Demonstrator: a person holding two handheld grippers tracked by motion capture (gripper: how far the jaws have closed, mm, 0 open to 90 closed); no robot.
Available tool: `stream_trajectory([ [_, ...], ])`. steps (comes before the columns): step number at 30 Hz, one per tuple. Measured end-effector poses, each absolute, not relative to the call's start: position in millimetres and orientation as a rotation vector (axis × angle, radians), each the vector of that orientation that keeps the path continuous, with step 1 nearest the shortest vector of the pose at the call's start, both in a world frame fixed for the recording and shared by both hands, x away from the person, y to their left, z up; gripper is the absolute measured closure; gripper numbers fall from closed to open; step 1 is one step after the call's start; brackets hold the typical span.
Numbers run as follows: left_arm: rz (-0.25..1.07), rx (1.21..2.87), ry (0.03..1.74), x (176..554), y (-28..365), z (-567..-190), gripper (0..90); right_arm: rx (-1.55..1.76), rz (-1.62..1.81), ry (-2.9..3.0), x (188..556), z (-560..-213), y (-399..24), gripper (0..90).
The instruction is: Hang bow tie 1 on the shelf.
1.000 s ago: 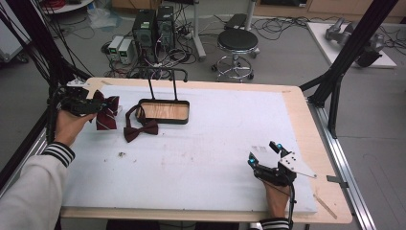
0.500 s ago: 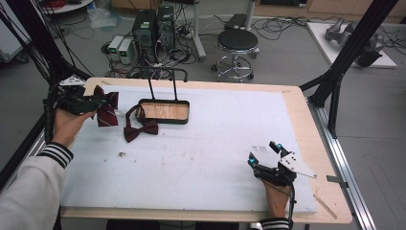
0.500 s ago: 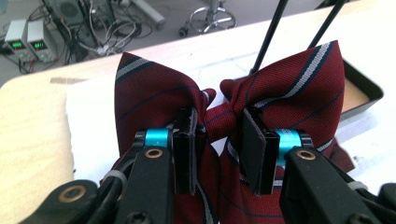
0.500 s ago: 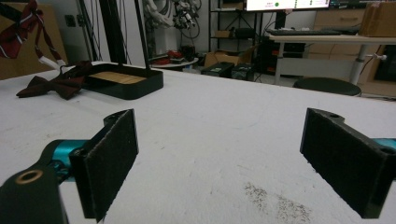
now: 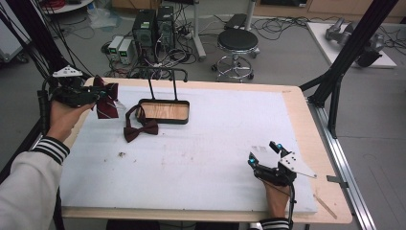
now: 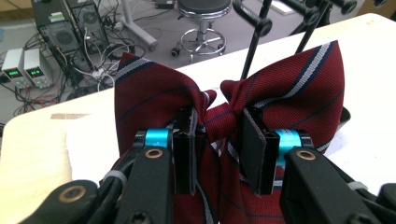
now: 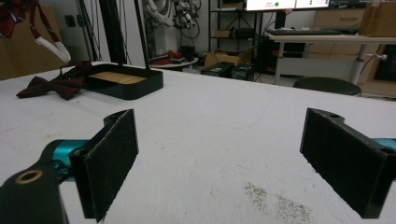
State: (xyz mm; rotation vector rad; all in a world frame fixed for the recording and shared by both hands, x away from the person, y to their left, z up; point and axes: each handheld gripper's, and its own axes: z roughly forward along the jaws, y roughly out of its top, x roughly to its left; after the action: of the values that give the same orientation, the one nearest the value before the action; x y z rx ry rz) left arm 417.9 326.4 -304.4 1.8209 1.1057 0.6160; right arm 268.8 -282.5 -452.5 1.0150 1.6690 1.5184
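White foam-covered table (image 5: 201,158): the left gripper (image 6: 217,140), raised left of the black wooden-bottomed tray (image 5: 165,111), clamps the striped dark-red bow tie (image 6: 224,116) by its knot; the right gripper (image 5: 266,154) rests agape.

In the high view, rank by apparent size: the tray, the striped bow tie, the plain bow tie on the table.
1. Tray, clearly largest.
2. Plain bow tie and striped bow tie look alike; the striped one is lifted in the left gripper and partly hidden, so unranked.

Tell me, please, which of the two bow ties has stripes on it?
The striped bow tie, clamped at its knot in the left gripper above the table's left edge. The plain bow tie lies on the table beside the tray.
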Motion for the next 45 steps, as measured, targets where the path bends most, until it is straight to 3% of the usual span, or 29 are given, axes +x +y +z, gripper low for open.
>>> stream_trajectory([
  [24,0.621,1.849,1.033,434,300,-271,67.8,1.013,1.518,1.665,269,-452,-283,10.6],
  [45,0.602,1.853,1.02,450,284,-264,67.8,1.015,1.521,1.667,269,-452,-283,10.6],
])
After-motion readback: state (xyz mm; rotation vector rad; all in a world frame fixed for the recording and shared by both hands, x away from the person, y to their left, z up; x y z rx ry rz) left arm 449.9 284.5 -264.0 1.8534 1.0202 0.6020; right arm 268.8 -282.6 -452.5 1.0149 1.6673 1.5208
